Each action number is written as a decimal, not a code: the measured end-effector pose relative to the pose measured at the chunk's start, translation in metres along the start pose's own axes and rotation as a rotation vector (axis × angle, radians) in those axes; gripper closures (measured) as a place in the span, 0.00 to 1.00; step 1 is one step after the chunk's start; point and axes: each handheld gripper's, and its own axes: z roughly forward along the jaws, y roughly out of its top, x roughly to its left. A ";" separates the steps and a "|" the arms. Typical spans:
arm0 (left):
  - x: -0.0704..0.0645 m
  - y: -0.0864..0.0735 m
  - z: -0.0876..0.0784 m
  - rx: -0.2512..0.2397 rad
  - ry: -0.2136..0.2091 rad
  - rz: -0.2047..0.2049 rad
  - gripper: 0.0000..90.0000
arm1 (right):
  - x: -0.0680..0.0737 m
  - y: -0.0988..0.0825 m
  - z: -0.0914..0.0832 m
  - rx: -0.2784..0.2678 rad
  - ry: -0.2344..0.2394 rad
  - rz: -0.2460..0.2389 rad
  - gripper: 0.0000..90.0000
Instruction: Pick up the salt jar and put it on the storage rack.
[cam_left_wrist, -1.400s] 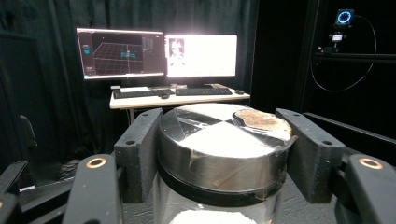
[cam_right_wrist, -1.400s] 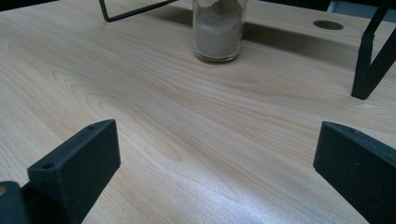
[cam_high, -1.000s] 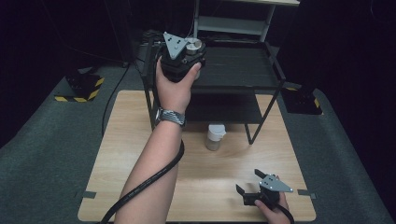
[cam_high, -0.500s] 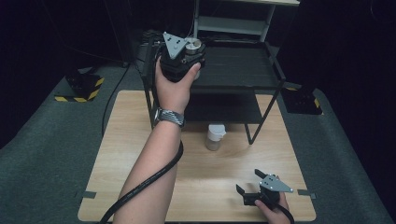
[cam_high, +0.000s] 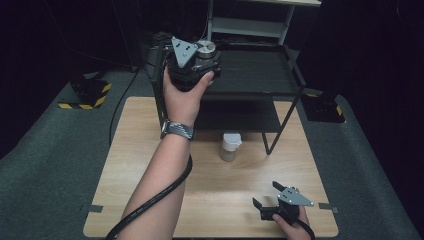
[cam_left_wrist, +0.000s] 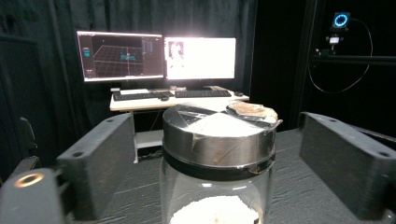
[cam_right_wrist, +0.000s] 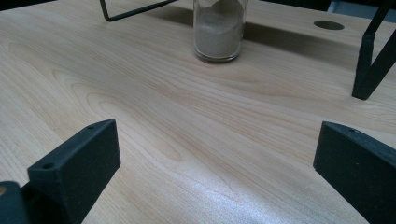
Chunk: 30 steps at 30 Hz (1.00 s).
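1. Resting low on the table (cam_high: 150, 165), the right hand-held gripper (cam_high: 272, 200) stands spread and empty, aimed at the sand jar (cam_right_wrist: 218, 29) by the rack's leg.
2. Farther off, the left hand-held gripper (cam_high: 192, 60) has just been opening; its jaws flank the steel-lidded jar (cam_left_wrist: 218, 154) on the top shelf (cam_high: 260, 75) without pressing.
3. Draw straight back, level, so neither jaw clips the jar.

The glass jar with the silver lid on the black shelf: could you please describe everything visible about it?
The clear glass jar with a silver metal lid stands upright on the top tier of the black metal shelf. A black band rings its neck under the lid, clear tape crosses the lid top, and white powder lies inside. It sits between the jaws of the left hand-held gripper, which have just been opening; gaps show on both sides, so nothing grips it.
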 end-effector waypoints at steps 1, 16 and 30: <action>-0.001 -0.001 -0.001 -0.005 0.005 0.002 0.07 | 0.000 0.000 0.000 0.001 0.000 0.000 0.00; 0.005 -0.021 -0.030 -0.026 -0.020 0.034 0.00 | 0.001 0.001 0.000 0.005 0.000 -0.009 0.00; 0.020 -0.057 -0.068 -0.037 -0.063 0.040 0.00 | 0.002 0.001 0.000 0.004 -0.004 -0.015 0.00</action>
